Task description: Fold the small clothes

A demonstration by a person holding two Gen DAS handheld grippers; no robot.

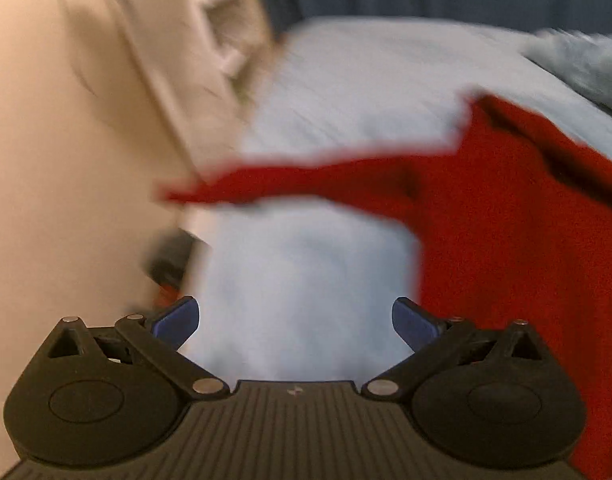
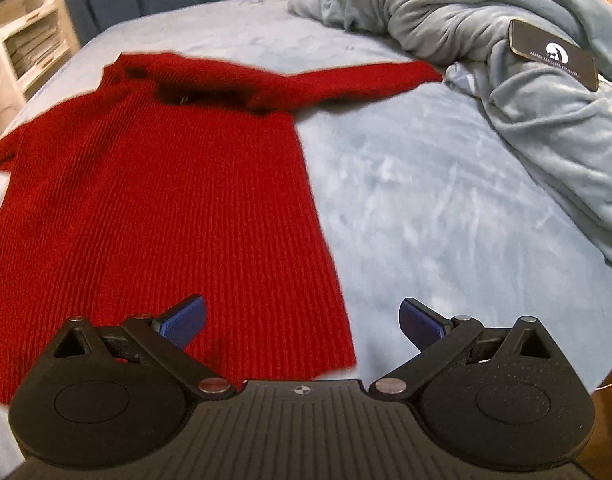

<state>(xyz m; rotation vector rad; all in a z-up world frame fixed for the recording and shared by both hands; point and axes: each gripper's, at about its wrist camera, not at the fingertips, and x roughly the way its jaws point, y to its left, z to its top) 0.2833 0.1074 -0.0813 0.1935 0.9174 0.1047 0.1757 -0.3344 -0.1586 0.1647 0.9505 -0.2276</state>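
We have the red sweater [image 2: 162,208] lying flat on the bed [image 2: 426,200], its body spread toward 9 o'clock of the right wrist view, one sleeve stretched out toward 1 o'clock until its cuff lies at the edge of the rumpled grey-blue blanket [image 2: 506,92]. Its ribbed knit looks soft, limp and fairly thick; we judge it light enough to lift by a pinch, yet floppy, so it will sag and drag on the plush bed cover instead of keeping its shape. It is neither fragile nor slippery. We would take it at a cuff to bring a sleeve across the body, or at the bottom hem corners for the lengthwise fold.

The right tongs [image 2: 302,322] stand wide apart with nothing between them, hovering over the hem corner at 6 o'clock. The left tongs [image 1: 296,320] are likewise spread and empty, above bare bed cover.

The right view alone shows us the whole body, the neckline, the far sleeve, and a dark rectangular card-like object [image 2: 554,54] resting on the blanket at 2 o'clock. The left view, heavily blurred, gives what the right barely catches: the other sleeve [image 1: 298,186] reaching to 9 o'clock toward the bed's edge, and a pale piece of furniture [image 1: 86,120] beside the bed
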